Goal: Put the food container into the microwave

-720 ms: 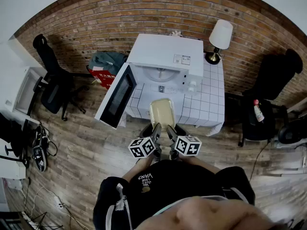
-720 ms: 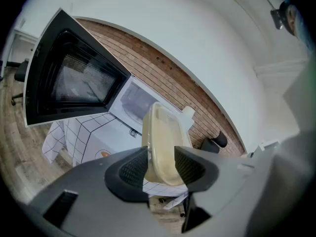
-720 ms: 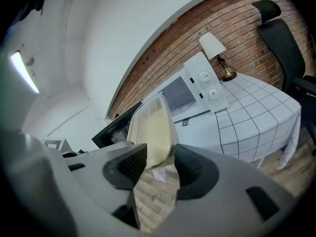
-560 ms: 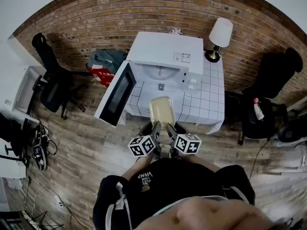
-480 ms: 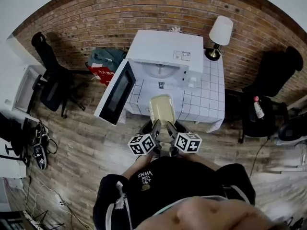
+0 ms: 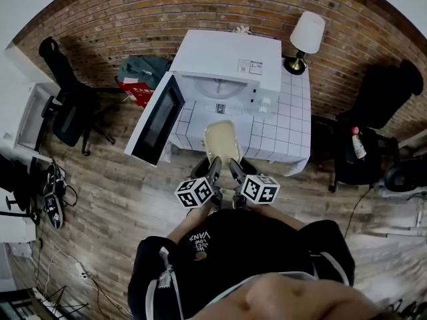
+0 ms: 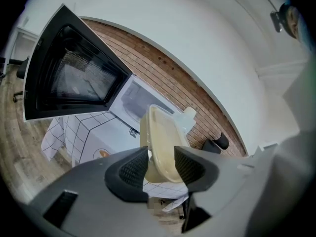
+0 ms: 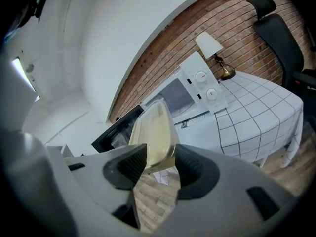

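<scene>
Together, we held the food container (image 6: 222, 142), a pale translucent tub, between both tools, its long side pointing at the microwave (image 6: 230, 62). The left gripper (image 7: 162, 164) had its jaws clenched on the container's near left edge. The right gripper (image 8: 159, 163) grasped the near right edge the same way. The container hung over the front part of the worktop (image 6: 283, 135), which wore a white checked cloth, just short of the microwave's open cavity. The microwave door (image 6: 155, 120) stood swung wide to the left. A white-shaded table lamp (image 6: 305, 37) sat at the worktop's far right corner, beside the microwave. A brick wall (image 6: 167, 12) ran behind, and a wood plank floor (image 6: 120, 205) lay below.
</scene>
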Action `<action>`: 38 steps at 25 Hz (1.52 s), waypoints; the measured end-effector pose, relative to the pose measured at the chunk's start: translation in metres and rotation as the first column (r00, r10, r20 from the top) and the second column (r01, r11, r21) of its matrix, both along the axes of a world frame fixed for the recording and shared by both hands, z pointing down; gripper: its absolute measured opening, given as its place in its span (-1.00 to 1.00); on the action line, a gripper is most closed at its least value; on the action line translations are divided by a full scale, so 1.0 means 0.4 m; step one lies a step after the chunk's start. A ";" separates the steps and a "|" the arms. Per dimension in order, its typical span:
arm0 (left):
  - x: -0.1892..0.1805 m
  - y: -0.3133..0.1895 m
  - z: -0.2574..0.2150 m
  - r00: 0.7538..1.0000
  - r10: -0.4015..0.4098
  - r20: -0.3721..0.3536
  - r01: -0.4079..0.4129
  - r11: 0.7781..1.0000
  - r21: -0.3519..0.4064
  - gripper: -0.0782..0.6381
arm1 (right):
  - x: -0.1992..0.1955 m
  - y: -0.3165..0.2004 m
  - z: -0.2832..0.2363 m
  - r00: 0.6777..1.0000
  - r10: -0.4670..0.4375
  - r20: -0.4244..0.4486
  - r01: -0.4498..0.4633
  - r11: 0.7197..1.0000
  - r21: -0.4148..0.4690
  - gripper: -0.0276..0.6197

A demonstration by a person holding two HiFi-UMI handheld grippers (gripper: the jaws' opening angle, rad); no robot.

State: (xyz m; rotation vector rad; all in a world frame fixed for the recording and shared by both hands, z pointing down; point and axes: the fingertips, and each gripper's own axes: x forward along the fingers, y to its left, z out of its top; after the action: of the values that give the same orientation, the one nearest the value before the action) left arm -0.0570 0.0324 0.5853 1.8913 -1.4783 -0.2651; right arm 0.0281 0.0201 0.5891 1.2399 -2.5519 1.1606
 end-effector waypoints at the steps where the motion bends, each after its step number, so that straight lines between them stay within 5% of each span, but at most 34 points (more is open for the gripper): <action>1: 0.001 -0.002 0.001 1.000 -0.003 0.001 0.003 1.000 -0.001 -0.30 | 0.001 -0.003 0.001 1.000 -0.003 0.001 0.003 1.000 -0.002 -0.40; 26: 0.051 -0.074 0.035 0.990 -0.141 -0.013 0.141 0.990 -0.006 -0.30 | 0.044 -0.112 0.028 0.989 -0.145 0.003 0.145 0.989 0.006 -0.40; 38: 0.013 -0.128 0.050 0.989 -0.146 -0.026 0.146 0.989 -0.012 -0.30 | 0.007 -0.170 0.041 0.990 -0.139 -0.001 0.139 0.990 0.001 -0.41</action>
State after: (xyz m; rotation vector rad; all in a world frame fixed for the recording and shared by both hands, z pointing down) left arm -0.0520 -0.0188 0.6054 1.7670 -1.5994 -0.3494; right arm 0.0310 -0.0478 0.6054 1.0428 -2.5910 1.1294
